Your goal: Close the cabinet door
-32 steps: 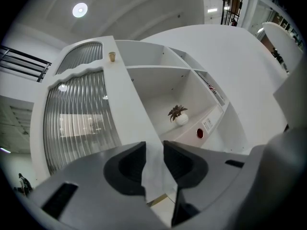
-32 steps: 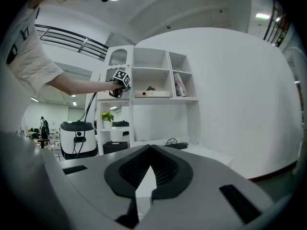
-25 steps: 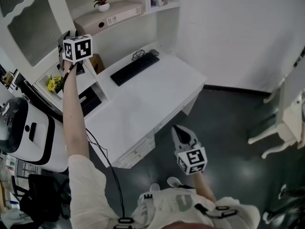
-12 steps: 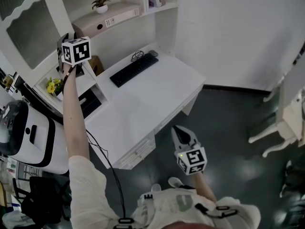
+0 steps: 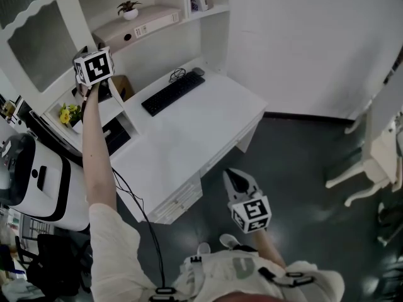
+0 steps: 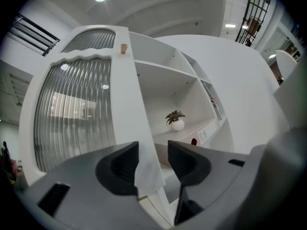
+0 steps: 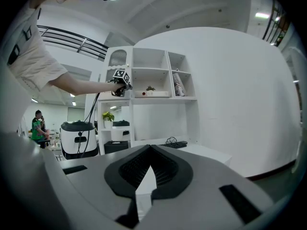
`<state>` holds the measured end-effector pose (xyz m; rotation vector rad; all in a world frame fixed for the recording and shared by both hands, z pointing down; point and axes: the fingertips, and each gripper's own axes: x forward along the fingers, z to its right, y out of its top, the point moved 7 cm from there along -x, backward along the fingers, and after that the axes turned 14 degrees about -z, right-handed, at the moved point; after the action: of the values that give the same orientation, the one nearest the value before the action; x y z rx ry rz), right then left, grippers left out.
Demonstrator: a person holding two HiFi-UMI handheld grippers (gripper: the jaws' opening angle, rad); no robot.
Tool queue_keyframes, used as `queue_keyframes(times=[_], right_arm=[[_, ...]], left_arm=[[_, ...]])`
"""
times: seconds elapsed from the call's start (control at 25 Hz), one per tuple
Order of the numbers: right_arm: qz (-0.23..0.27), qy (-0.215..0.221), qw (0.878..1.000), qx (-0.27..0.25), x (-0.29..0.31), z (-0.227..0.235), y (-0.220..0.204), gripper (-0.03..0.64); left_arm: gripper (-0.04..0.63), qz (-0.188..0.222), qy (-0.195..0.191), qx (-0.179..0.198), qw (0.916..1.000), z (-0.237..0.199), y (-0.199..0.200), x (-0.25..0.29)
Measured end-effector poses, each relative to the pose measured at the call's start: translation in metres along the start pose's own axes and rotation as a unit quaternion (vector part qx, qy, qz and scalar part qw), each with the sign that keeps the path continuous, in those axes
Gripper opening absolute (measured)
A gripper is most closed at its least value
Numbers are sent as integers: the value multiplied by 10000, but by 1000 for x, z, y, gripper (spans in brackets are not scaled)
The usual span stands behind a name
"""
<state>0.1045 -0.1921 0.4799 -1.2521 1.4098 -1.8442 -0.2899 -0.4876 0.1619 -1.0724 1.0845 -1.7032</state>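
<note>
Reaching up with the left gripper [image 6: 152,161] to the free edge of the cabinet door [image 6: 125,99], at about 10 o'clock in the head view, above the white desk [image 5: 189,140]. Straddling that white stile with jaws just now opening: edge between the pads, close against the left one, clear of the right one, so no real clamp on it. Taking the door there rather than near the hinge probably for leverage, far from the pivot. Passing over the small knob [image 6: 123,48] up at 12 o'clock on the same stile, perhaps as too small for the pads. Loosening most likely to trade a pinch for a flat push. Door plainly not shut: swung out with its ribbed glass at 9 o'clock of the jaws, and with the open shelves and a potted plant [image 6: 176,121] exposed at 2 o'clock. Parking the right gripper [image 7: 149,152] low at 6 o'clock in the head view, near the waist, jaws pressed together on nothing, pointed toward the desk and keyboard [image 5: 173,93]. Kept idle and clear, presumably as surplus to a one-handed job. Needing next a swing of the edge toward the shelf front, without trapping a pad between door and frame.
</note>
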Motion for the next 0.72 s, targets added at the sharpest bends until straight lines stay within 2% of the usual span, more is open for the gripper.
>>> queue_keyframes(times=[0.16,0.4,0.52,0.64,0.72], right_arm=[[13,22,10000,-14,-4,2,0,5],[56,117,9999,-107,-7,-2,2,5],[133,225,9994,-232,-7,-9,9,5],[164,356,9984,-409,-6,-19,15,5],[201,450,9976,-491,-7,-27,18,5]], left_arm=[[175,139,-41,20,9999,0,5,-18],[175,747,-126,-21,9971,-13,19,-70],[175,1098,-473,-147,9927,-11,21,-108],[175,1413,-892,-270,9856,-10,19,-148],[175,1642,-1036,-299,9805,-12,16,-176]])
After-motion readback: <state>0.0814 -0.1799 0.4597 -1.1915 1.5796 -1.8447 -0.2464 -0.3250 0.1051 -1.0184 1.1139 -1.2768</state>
